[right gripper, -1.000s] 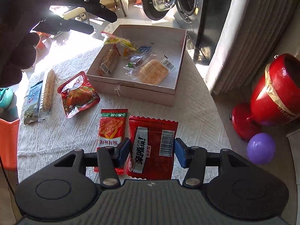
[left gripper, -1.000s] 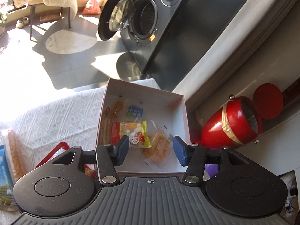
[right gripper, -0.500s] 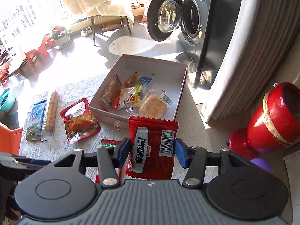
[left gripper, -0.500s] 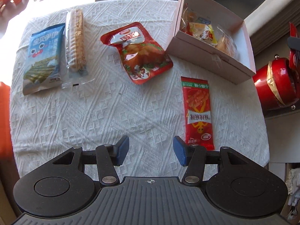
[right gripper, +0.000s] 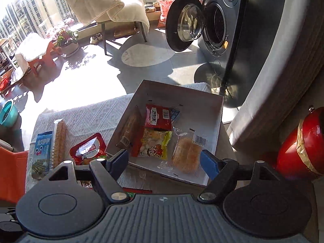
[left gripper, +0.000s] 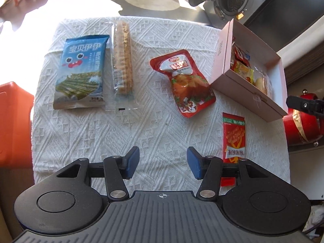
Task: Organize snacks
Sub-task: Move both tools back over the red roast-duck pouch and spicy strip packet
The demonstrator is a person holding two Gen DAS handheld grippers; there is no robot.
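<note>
Red packet point(right gripper: 158, 117) is lying in the box point(right gripper: 214, 125) now, on top of the other snacks. The right gripper point(right gripper: 165, 163) hangs over the box, its jaws just opened wide and empty. Left gripper point(left gripper: 163, 165) is also spread apart, holding nothing, over the white cloth point(left gripper: 85, 137), with the pouch point(left gripper: 185, 84), strip point(left gripper: 233, 136), seaweed bag point(left gripper: 82, 71) and biscuit stick point(left gripper: 122, 57) lying loose there.

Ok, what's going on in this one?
A person is sorting snacks into a pink box. The right tool, jaws just opened and empty, hangs over the box, where a red packet lies. The left tool, open, hovers over the tablecloth; four snacks remain outside.
</note>
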